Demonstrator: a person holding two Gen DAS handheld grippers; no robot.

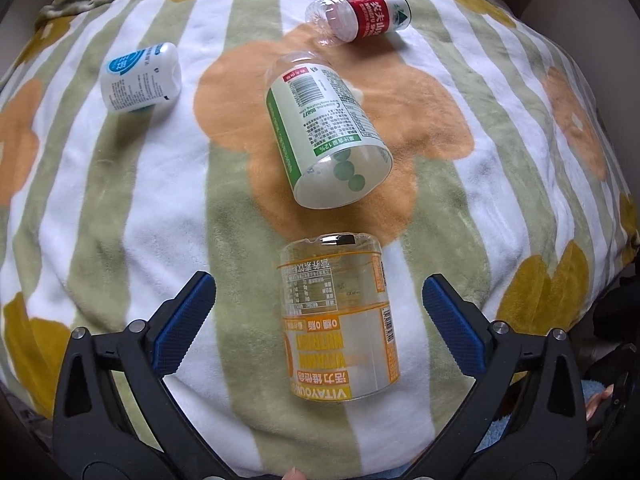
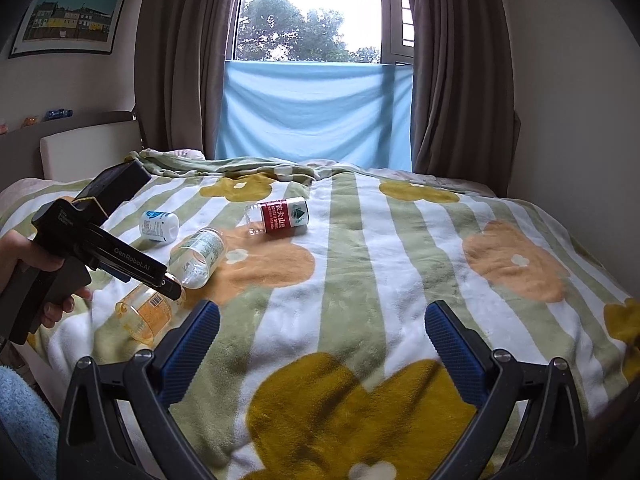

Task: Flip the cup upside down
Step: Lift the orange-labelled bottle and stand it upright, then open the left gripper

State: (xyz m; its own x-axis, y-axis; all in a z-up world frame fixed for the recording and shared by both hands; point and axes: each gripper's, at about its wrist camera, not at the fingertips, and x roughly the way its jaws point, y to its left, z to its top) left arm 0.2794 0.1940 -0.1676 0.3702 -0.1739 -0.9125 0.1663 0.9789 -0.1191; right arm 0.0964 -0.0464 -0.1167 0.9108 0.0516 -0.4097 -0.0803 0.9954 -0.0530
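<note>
Several cut-bottle cups lie on their sides on a flowered, striped blanket [image 1: 120,200]. The clear orange-labelled cup [image 1: 340,320] is nearest, with its open mouth toward me. My left gripper [image 1: 320,284] is open, its blue pads [image 1: 184,320] wide on either side of this cup and not touching it. In the right wrist view the same orange cup [image 2: 144,314] sits partly behind the left gripper's black body [image 2: 100,248], which a hand holds. My right gripper [image 2: 323,312] is open over bare blanket, holding nothing.
A green-labelled cup [image 1: 324,132] lies just beyond the orange one, a red-labelled one [image 1: 360,16] farther back, and a white and blue one [image 1: 140,78] to the left. The bed's right half [image 2: 440,260] is bare blanket. Curtains and a window stand behind.
</note>
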